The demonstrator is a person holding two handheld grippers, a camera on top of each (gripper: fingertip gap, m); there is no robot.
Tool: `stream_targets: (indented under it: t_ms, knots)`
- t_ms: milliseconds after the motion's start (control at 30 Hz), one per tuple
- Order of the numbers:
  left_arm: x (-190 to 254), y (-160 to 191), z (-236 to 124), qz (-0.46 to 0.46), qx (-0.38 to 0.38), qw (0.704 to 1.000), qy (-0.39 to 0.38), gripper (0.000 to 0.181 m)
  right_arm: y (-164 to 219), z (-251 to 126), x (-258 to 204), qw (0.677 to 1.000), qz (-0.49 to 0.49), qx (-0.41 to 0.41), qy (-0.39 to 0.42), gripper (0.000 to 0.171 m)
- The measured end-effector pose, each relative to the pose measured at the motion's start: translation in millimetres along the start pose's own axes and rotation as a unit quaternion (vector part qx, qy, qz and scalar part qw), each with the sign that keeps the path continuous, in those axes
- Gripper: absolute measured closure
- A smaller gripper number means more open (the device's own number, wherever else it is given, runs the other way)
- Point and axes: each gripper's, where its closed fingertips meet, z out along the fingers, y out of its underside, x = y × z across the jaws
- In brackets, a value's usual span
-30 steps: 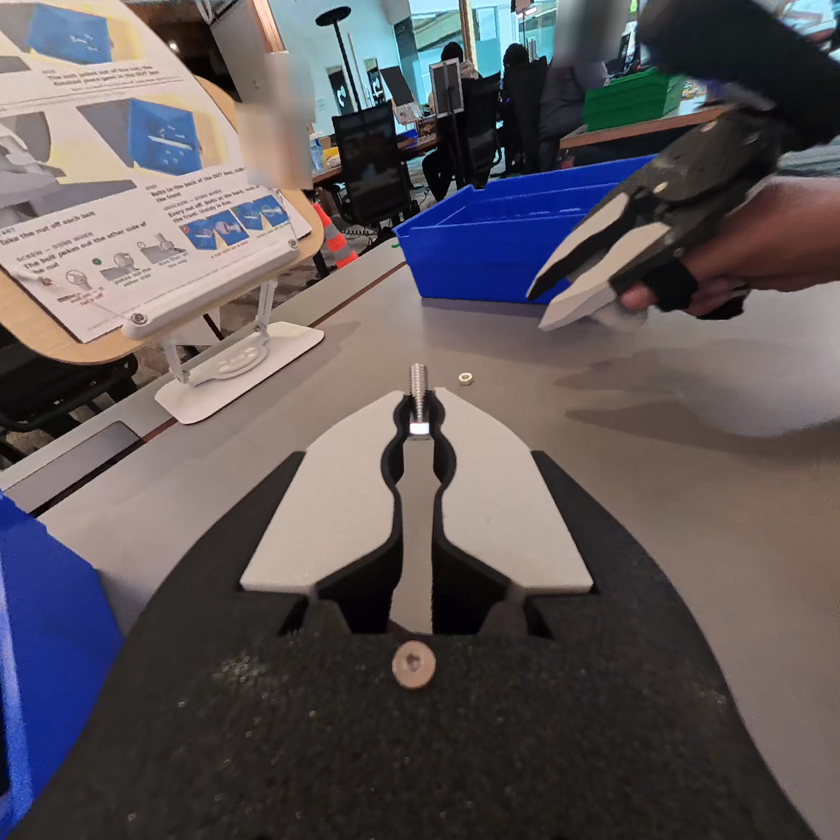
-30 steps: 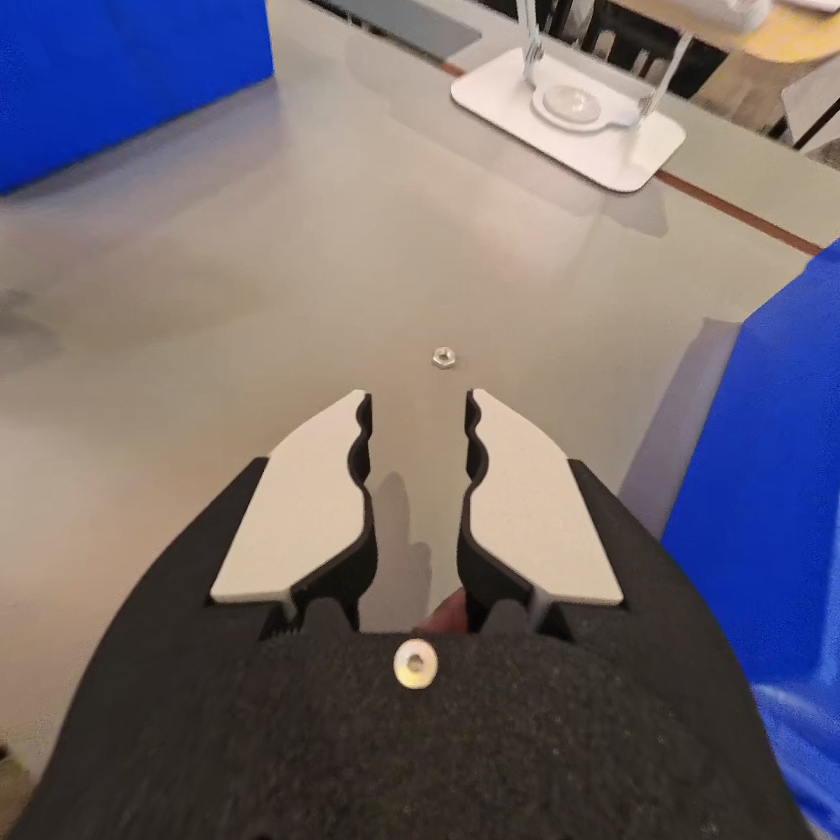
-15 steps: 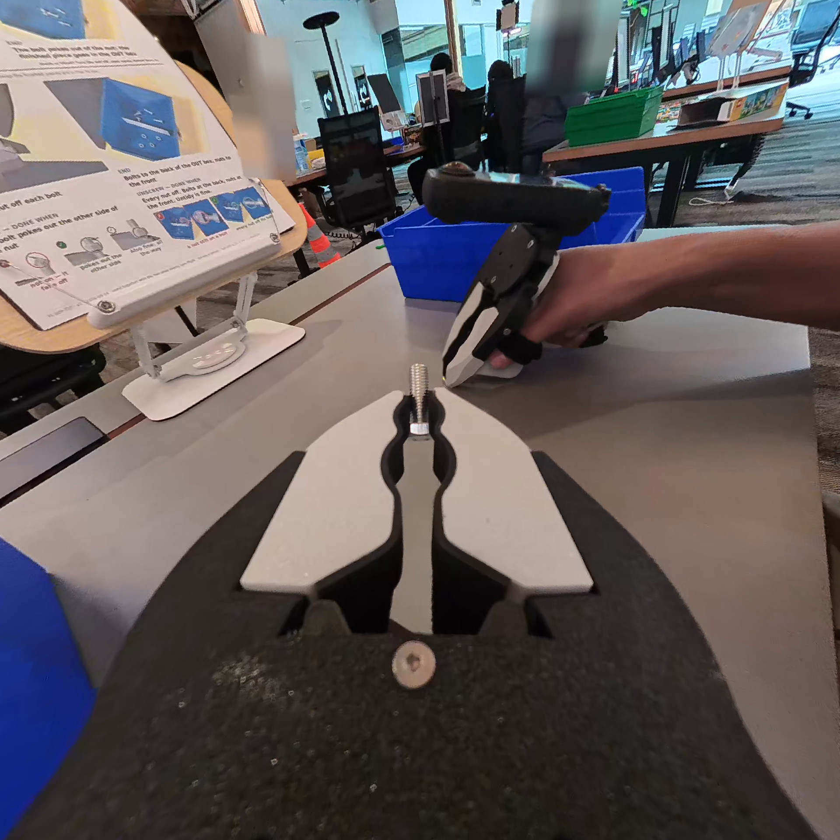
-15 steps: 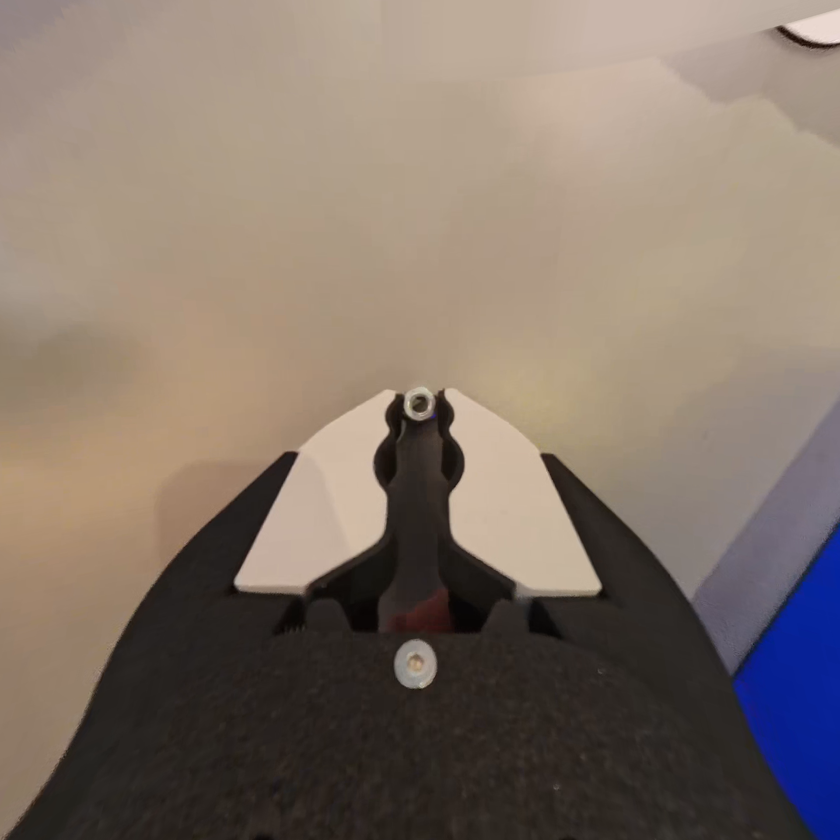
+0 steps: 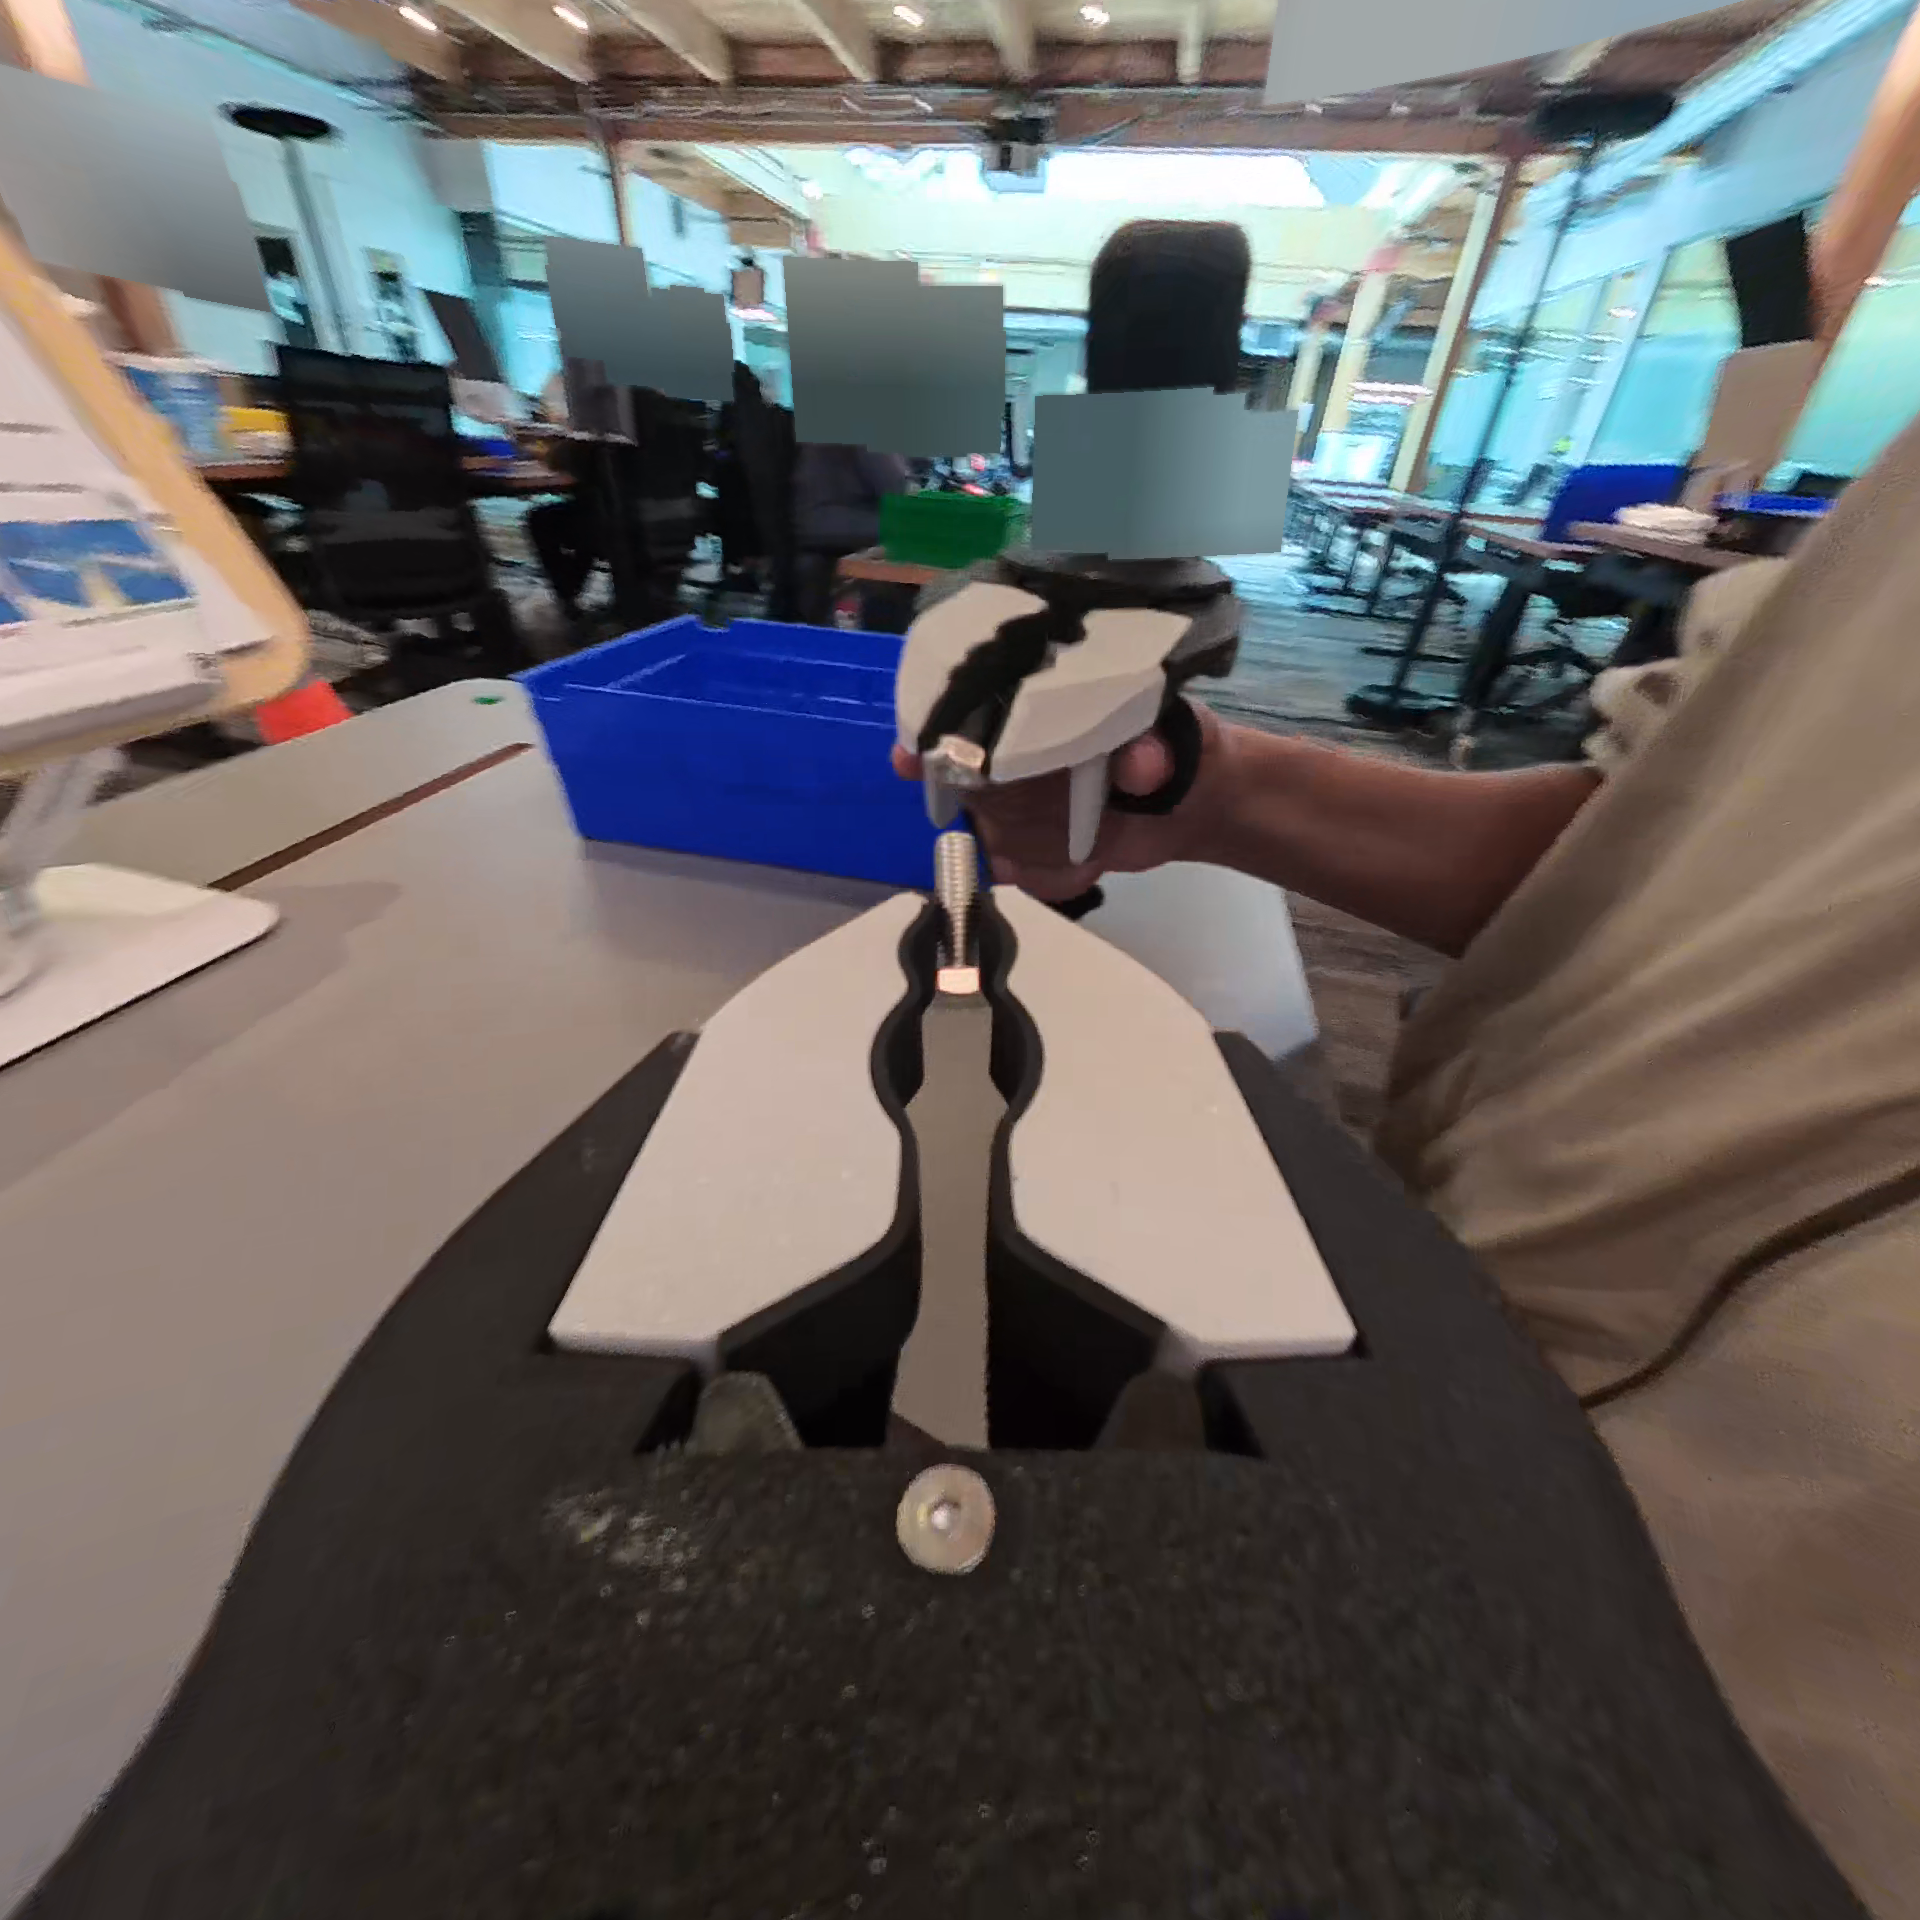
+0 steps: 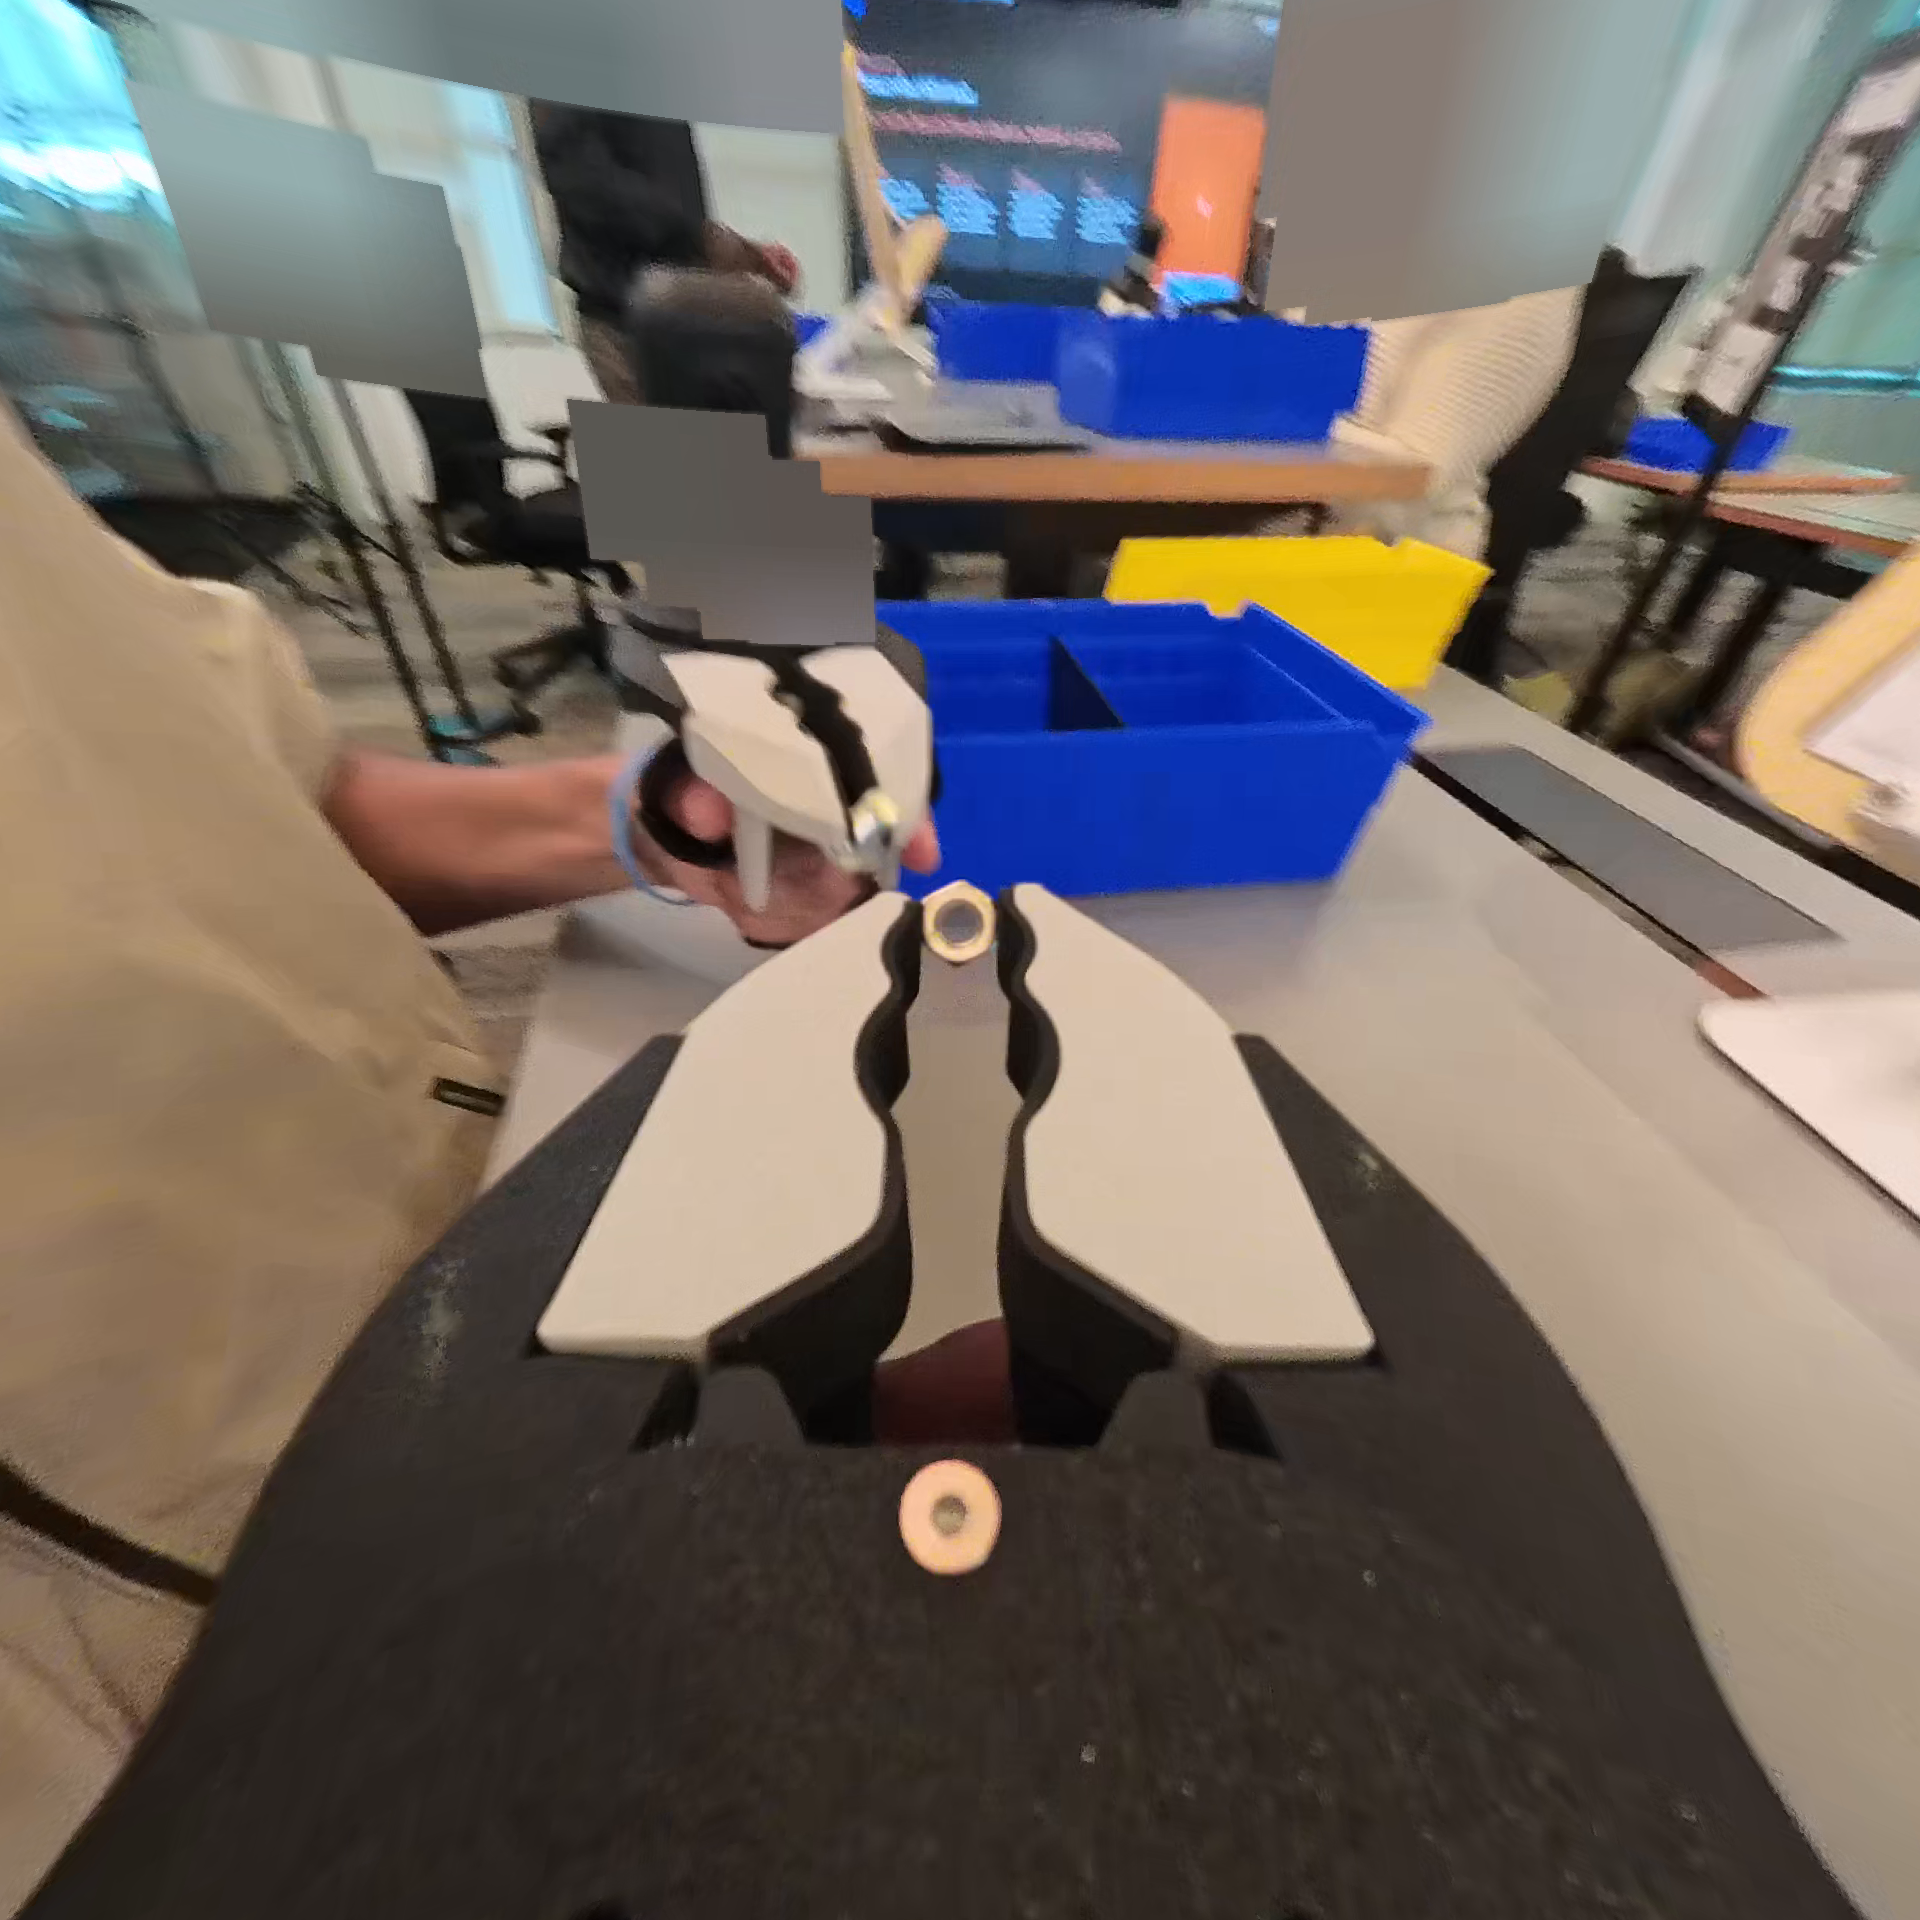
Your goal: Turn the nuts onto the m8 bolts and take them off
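My left gripper (image 5: 957,940) is shut on a silver bolt (image 5: 956,891) by its hex head; the threaded end points forward. My right gripper (image 6: 958,920) is shut on a small hex nut (image 6: 957,921), its hole facing the camera. Both are raised above the grey table (image 5: 312,1039) and face each other. In the left wrist view the right gripper (image 5: 961,764) hangs just above and beyond the bolt tip, with the nut (image 5: 958,761) at its tips. In the right wrist view the left gripper (image 6: 878,831) and its bolt (image 6: 876,821) sit just up-left of the nut.
A blue bin (image 5: 727,743) stands on the table behind the grippers; a divided blue bin (image 6: 1143,769) shows in the right wrist view. A white stand base (image 5: 114,935) holds an instruction board (image 5: 94,582) at the left. A person's torso in beige (image 5: 1714,1039) is close on the right. The left gripper's tips are roughly 5 centimetres from the right gripper's.
My right gripper closed on the nut on the table, lifted it and turned to face the left gripper. The left gripper swung right with the bolt, and the two now point at each other.
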Motion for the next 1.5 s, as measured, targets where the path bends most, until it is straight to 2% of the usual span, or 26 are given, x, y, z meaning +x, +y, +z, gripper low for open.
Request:
stream_targets:
  t_ms: [67,200,933,1133,1267,1367,1500]
  knots:
    - [6,0,5,0.010,-0.014,1.000,0.019,0.174,-9,2,-12,0.999,-0.004,0.015,-0.037,0.157]
    - [18,-1,10,0.020,-0.031,0.998,0.047,0.174,-9,8,-28,0.997,-0.026,-0.008,-0.076,0.157]
    - [34,-7,24,0.047,-0.024,0.997,0.059,0.174,-13,3,-38,0.994,0.012,0.019,-0.111,0.157]
    - [24,-8,29,0.111,-0.027,0.993,-0.015,0.174,-12,3,-29,0.994,0.063,0.036,-0.086,0.157]
    - [21,-7,30,0.202,-0.054,0.974,-0.089,0.174,-9,3,-25,0.989,0.115,0.058,-0.067,0.157]
    - [20,-6,30,0.224,-0.060,0.966,-0.116,0.174,-8,4,-23,0.985,0.151,0.074,-0.046,0.157]
    - [15,-5,28,0.273,-0.076,0.944,-0.171,0.174,-5,7,-19,0.964,0.246,0.099,-0.009,0.157]
